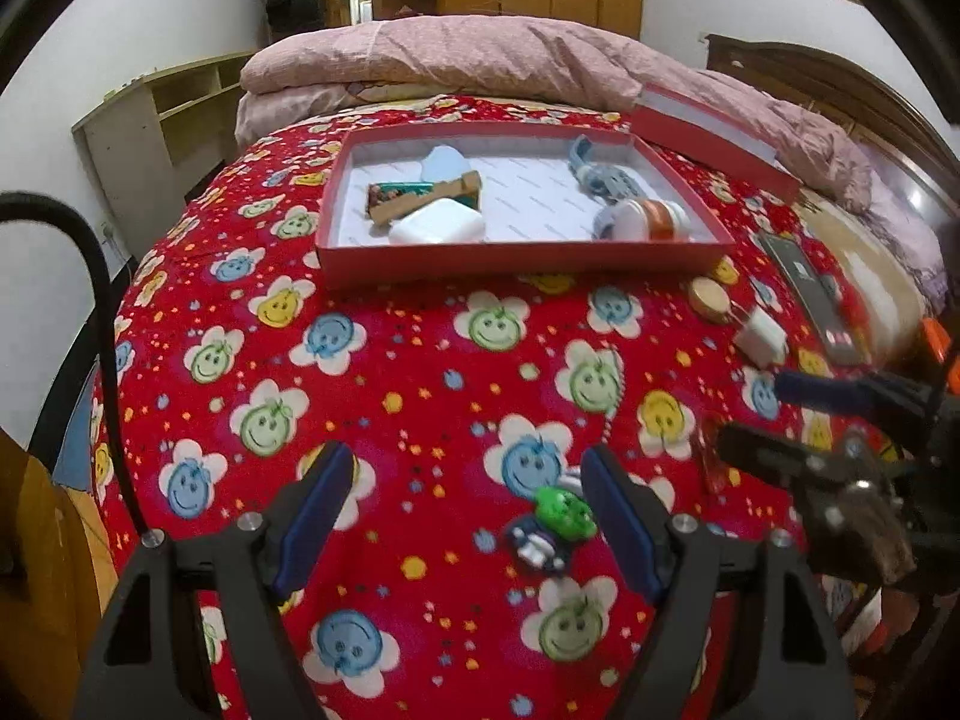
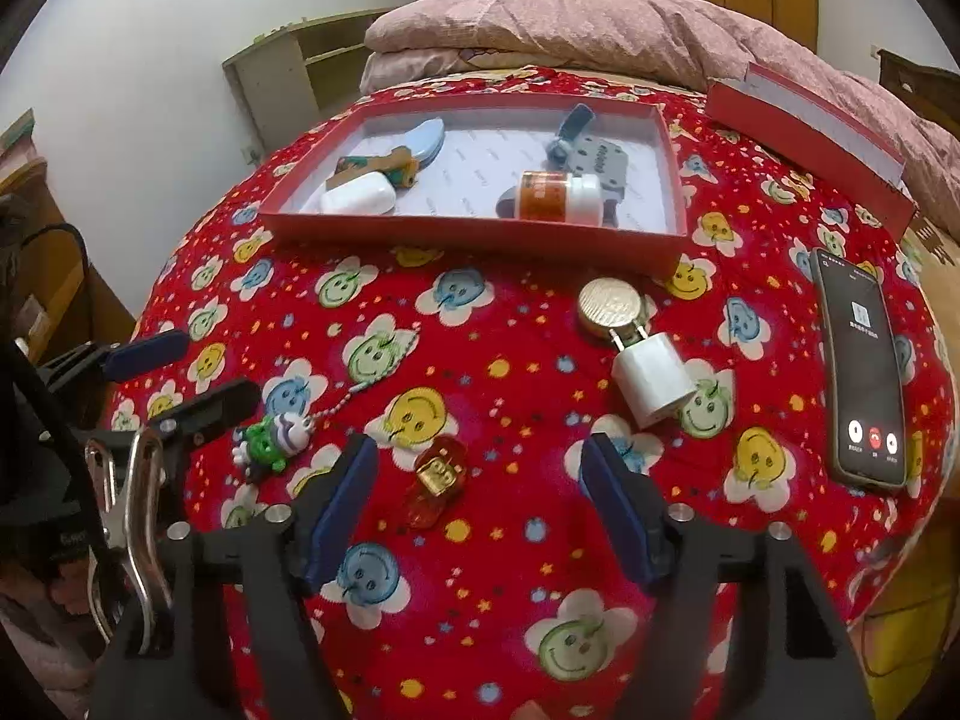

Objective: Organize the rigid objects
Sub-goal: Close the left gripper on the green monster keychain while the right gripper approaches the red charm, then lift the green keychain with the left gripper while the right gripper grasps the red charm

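My left gripper (image 1: 474, 498) stands open over the red flowered bedspread. A small green and white toy keychain (image 1: 555, 525) lies between its fingers, close to the right one, and no pad presses on it. My right gripper (image 2: 480, 498) is open too, with a clear red trinket (image 2: 438, 480) lying on the cover between its fingers, nearer the left one. In the right wrist view the toy keychain (image 2: 270, 438) lies beside the left gripper (image 2: 192, 375). The open red box (image 1: 522, 258) sits farther back and holds a white case (image 1: 435, 225), a jar (image 1: 642, 219) and several other small items.
A gold round tin (image 2: 609, 306), a white charger plug (image 2: 651, 384) and a lit phone (image 2: 864, 372) lie on the cover to the right. The red box lid (image 2: 804, 120) leans by a folded pink quilt (image 2: 570, 30). The bed edge drops off at left, where shelves stand.
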Demonstrator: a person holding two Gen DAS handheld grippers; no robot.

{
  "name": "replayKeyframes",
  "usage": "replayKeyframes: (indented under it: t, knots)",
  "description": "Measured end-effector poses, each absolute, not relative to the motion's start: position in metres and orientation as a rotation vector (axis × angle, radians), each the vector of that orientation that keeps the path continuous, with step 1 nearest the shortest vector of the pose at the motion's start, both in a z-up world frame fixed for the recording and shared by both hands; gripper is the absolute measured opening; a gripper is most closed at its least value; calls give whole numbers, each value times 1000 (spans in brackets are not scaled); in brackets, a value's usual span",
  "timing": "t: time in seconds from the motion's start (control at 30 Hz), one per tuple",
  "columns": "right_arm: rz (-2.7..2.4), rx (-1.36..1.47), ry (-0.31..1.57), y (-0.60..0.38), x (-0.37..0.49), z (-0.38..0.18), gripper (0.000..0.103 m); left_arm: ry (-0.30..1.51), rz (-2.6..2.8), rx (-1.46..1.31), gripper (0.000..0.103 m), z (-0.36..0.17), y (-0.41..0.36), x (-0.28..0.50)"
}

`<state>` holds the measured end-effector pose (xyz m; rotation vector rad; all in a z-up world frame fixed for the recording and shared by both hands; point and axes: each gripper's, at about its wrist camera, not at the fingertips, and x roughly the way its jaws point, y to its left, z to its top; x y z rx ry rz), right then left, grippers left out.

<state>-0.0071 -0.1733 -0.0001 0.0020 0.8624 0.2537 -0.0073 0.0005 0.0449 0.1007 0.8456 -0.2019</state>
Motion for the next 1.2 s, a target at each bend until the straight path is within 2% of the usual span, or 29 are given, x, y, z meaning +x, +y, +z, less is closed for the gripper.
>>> replayKeyframes:
  t: [0.17, 0.3, 0.43, 0.6, 0.63, 0.73, 0.77, 0.83, 1.2]
  knots:
    - [260, -20, 874, -165, -7, -4, 53, 835, -249, 148, 80, 41, -11, -15]
    - [255, -47, 885, -160, -6, -9, 44, 840, -284, 188, 70, 35, -19, -19]
    - [261, -40, 910, -158, -3, -15, 41, 867, -300, 198, 59, 25, -24, -16]
    - [252, -49, 910, -155, -1, -20, 41, 875, -296, 184, 57, 16, -24, -11]
    - [249, -49, 907, -156, -1, -20, 40, 873, -295, 183, 55, 16, -24, -11]
    - [226, -65, 896, -153, -1, -20, 31, 867, -315, 168, 34, 17, -24, -12]
    - [222, -68, 891, -153, -1, -20, 29, 867, -318, 168, 32, 18, -25, -13]
    - [212, -65, 884, -154, -1, -20, 21, 864, -317, 177, 30, 19, -26, -14]
    - [231, 8, 849, -165, -2, -7, 21, 843, -288, 67, 30, 43, -9, -6]
